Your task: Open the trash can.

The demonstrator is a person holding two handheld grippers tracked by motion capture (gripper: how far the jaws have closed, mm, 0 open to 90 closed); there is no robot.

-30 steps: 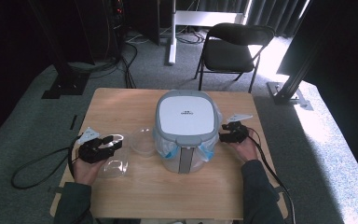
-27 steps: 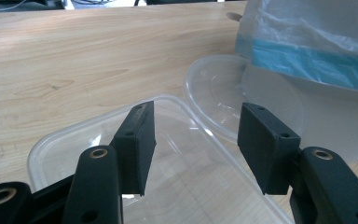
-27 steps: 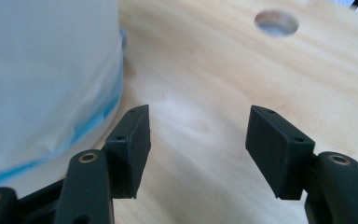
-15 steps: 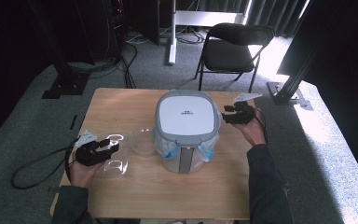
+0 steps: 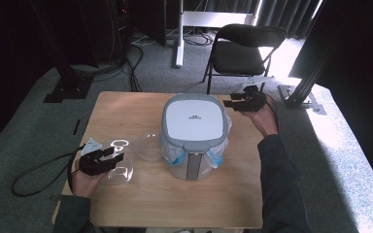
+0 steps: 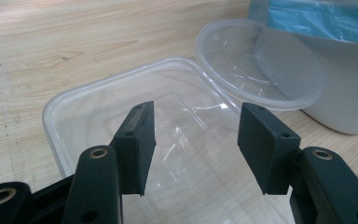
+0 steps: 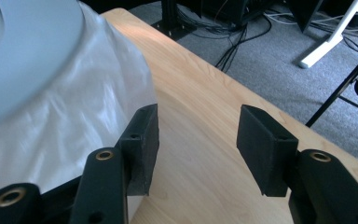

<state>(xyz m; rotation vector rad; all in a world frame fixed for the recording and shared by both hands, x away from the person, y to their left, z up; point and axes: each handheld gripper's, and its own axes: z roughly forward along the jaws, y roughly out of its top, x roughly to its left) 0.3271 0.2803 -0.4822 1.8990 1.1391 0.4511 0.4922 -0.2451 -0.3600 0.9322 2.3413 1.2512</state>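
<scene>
Wooden table [image 5: 126,111], centre of the high view, pale grain running across its width. A round clear plastic tub [image 5: 149,147] stands on it left of centre; the left gripper view shows it at upper right [image 6: 261,65], empty. Grey carpet [image 5: 29,121] surrounds the table, with a bright patch of sunlight [image 5: 335,136] at right. A black folding chair [image 5: 245,51] stands at top centre-right, just beyond the table's far edge. Loose black cables [image 5: 136,58] lie at upper centre beside a white desk leg [image 5: 177,34]. Black stand base [image 5: 68,90] at upper left; slanted dark post [image 5: 315,63] at upper right.
</scene>
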